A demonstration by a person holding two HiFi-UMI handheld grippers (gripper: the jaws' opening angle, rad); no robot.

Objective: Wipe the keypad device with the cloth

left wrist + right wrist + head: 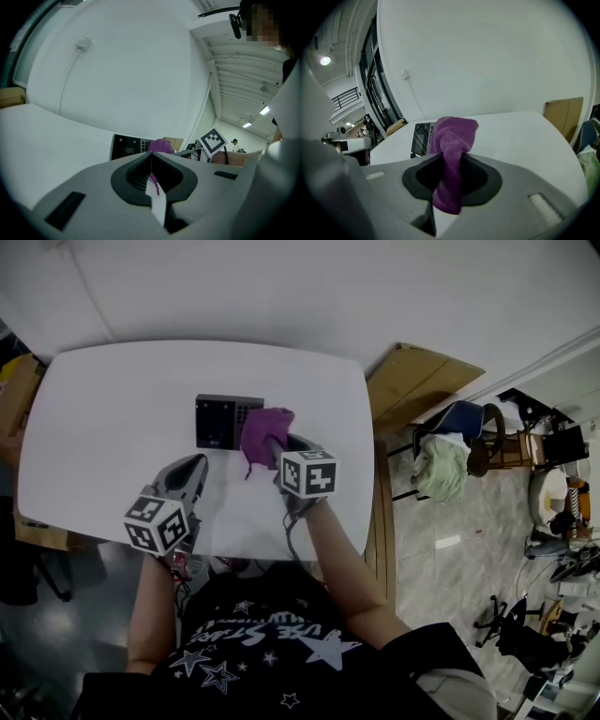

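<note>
The black keypad device (223, 420) lies flat near the middle of the white table (112, 427). A purple cloth (265, 434) hangs bunched over the device's right edge, and my right gripper (274, 452) is shut on it. In the right gripper view the cloth (452, 136) rises between the jaws and covers part of the device (421, 138). My left gripper (194, 469) rests on the table in front of the device, jaws shut with nothing held. From the left gripper (151, 157) I see the device (125, 146) and the cloth (162, 145) just ahead.
The table's right edge (364, 456) drops to a tiled floor. A flat cardboard sheet (412, 381) leans by the wall, and a chair with clothes (450, 454) stands to the right. Boxes (14, 395) sit off the table's left end.
</note>
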